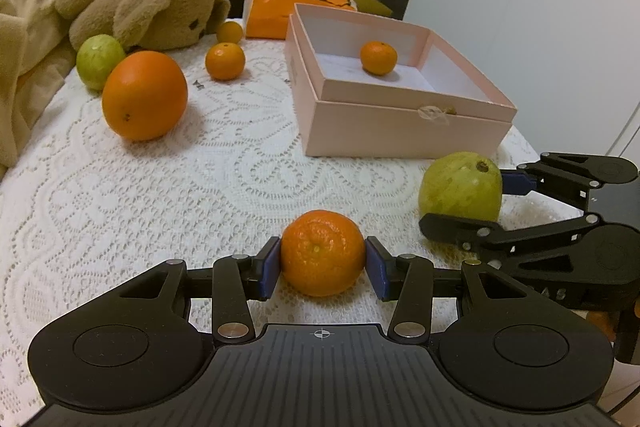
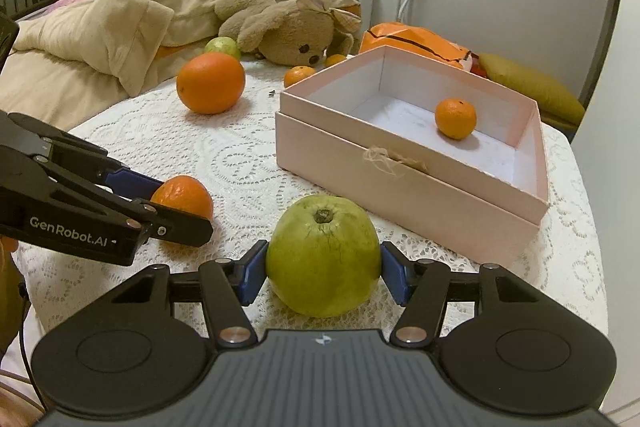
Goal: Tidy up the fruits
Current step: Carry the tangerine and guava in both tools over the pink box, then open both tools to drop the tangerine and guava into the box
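Left fingers (image 1: 273,269) press both blue pads against a mandarin (image 1: 322,253) resting on the lace-covered bench (image 1: 160,195). Right fingers (image 2: 252,277) are closed against a green guava (image 2: 323,255), also on the bench, just beside the pink box (image 2: 400,183) holding one mandarin (image 2: 455,118).

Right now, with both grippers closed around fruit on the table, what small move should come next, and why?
Probably lift both: the left gripper pinches a mandarin, the right gripper a guava, both resting on the tablecloth; the pink box stands open.
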